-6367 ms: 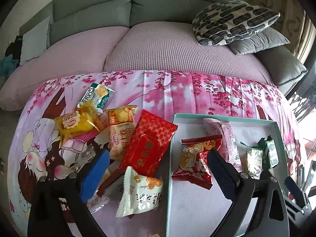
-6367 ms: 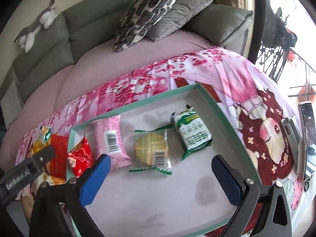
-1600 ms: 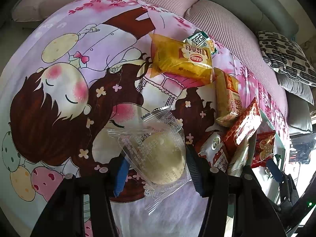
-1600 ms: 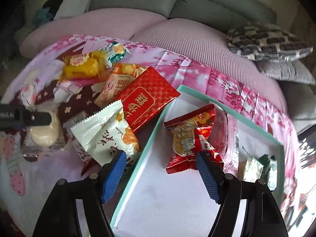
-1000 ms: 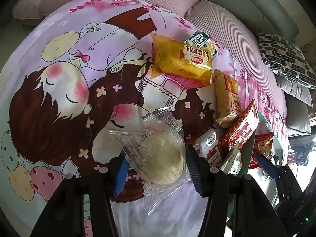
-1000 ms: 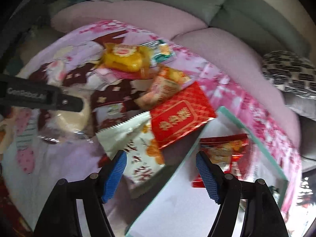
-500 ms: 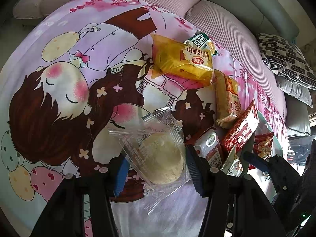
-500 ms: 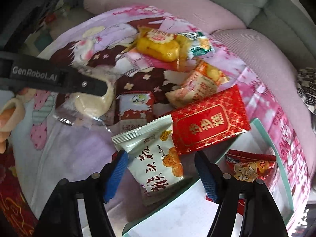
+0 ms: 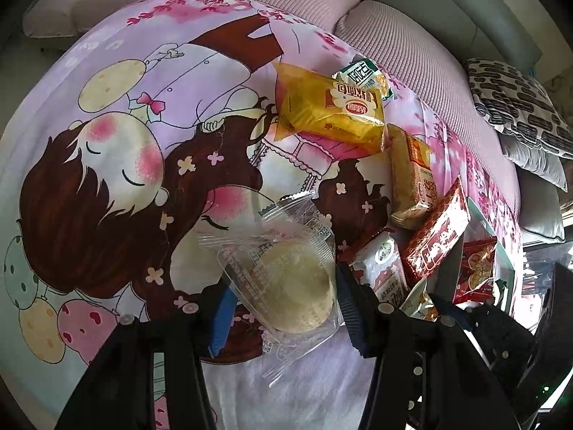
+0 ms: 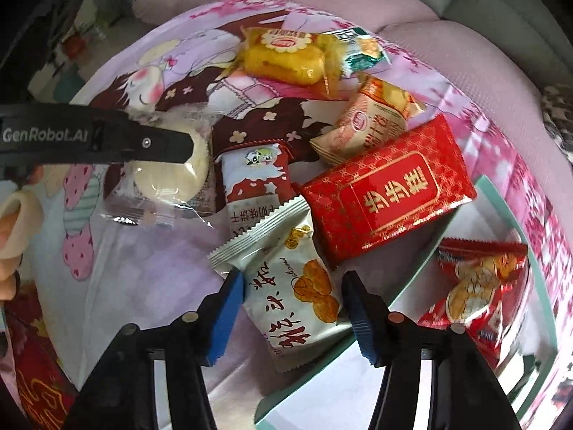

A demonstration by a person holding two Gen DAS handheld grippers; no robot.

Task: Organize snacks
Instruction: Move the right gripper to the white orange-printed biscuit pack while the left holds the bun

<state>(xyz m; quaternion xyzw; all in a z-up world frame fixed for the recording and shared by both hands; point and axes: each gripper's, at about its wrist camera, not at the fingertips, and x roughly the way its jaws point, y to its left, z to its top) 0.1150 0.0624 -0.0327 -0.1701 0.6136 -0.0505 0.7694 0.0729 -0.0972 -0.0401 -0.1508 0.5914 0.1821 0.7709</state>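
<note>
On the pink cartoon cloth lies a pale round bun in a clear wrapper (image 9: 293,286). My left gripper (image 9: 283,297) has its jaws closing on the bun, and both blue pads press its sides. In the right wrist view the left finger (image 10: 107,139) covers part of the bun (image 10: 168,182). A white packet with orange print (image 10: 297,297) lies across the near edge of the teal tray (image 10: 322,401). My right gripper (image 10: 292,286) straddles it. Its jaws are closing, and the pads stand at the packet's edges without squeezing it.
Behind the white packet lie a red packet (image 10: 386,186), a brown-and-white packet (image 10: 254,179), a cream packet (image 10: 372,122), a yellow cake packet (image 10: 283,57) and a green-and-white one (image 10: 361,50). A red peanut packet (image 10: 480,286) is in the tray. A person's hand (image 10: 14,215) shows at left.
My right gripper has tipped further down over the white packet and its jaws have narrowed a lot. My left gripper stays put, its jaws slightly tighter on the bun.
</note>
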